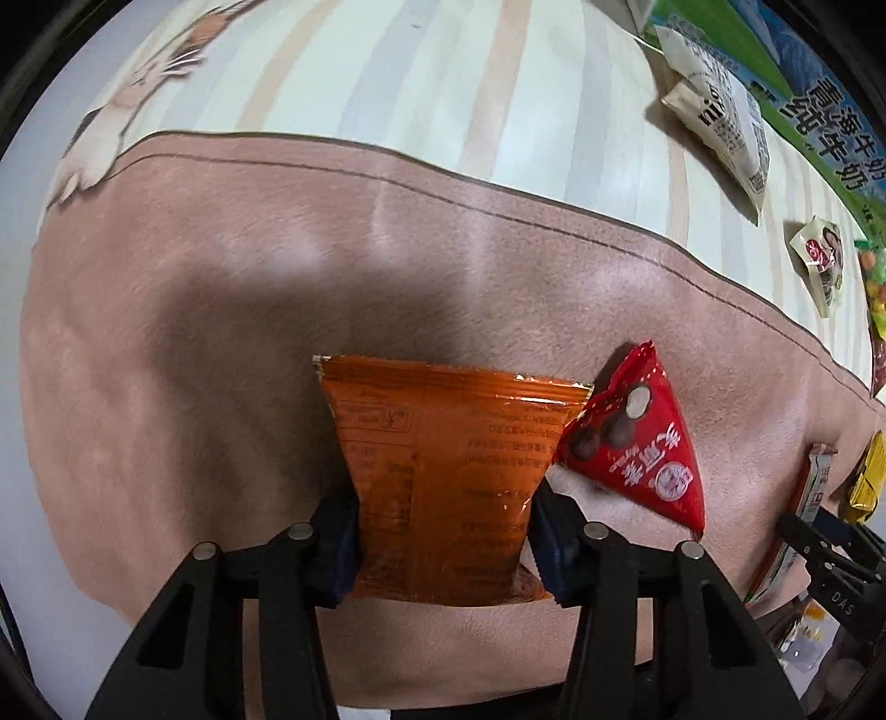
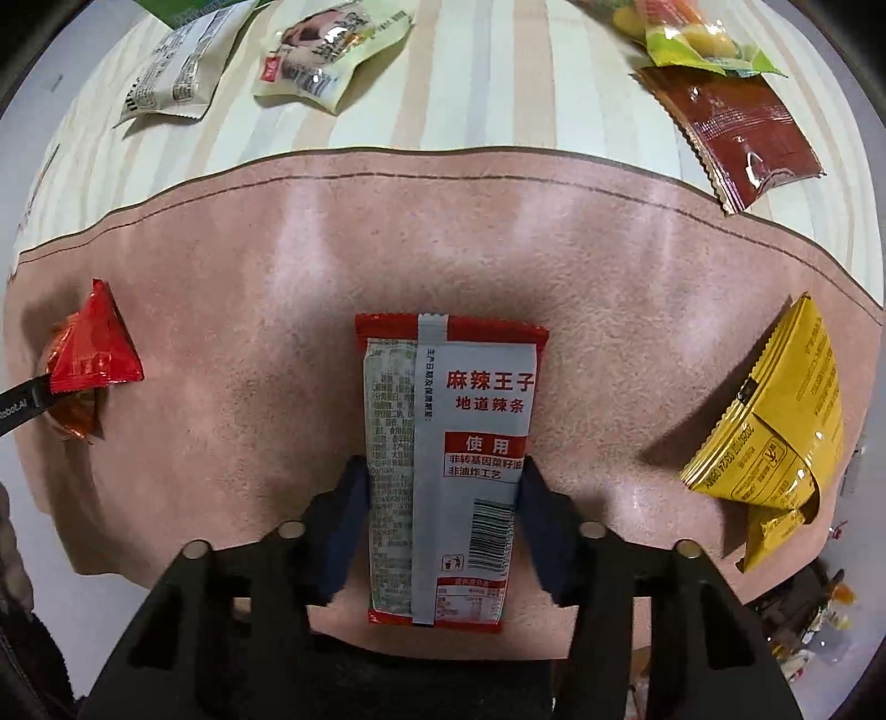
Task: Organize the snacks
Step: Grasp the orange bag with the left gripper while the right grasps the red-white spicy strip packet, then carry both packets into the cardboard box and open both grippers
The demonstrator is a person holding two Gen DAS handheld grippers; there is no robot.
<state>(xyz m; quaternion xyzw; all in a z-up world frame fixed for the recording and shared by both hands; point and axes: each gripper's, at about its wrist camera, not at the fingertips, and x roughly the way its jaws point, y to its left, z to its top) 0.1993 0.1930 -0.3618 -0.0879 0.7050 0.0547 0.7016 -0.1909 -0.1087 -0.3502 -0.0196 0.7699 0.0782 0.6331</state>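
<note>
My left gripper [image 1: 443, 526] is shut on an orange snack packet [image 1: 443, 476], holding it by both side edges over the pink mat [image 1: 221, 332]. A red triangular chocolate packet [image 1: 637, 437] lies on the mat, touching the orange packet's right corner. My right gripper [image 2: 440, 509] is shut on a red-and-white spicy-strip packet [image 2: 448, 471], back side up, over the pink mat [image 2: 249, 249]. In the right wrist view the red triangular packet [image 2: 94, 349] and orange packet [image 2: 75, 412] sit at far left. The right gripper [image 1: 819, 548] shows at the left wrist view's right edge.
A yellow packet [image 2: 775, 421] lies on the mat at right. On the striped cloth [image 2: 498, 83] behind lie a white packet [image 2: 171, 72], a pale green packet [image 2: 326, 50], a dark red sachet [image 2: 736, 133] and a fruit-candy bag [image 2: 692, 33]. A green milk carton box [image 1: 819, 111] stands far right.
</note>
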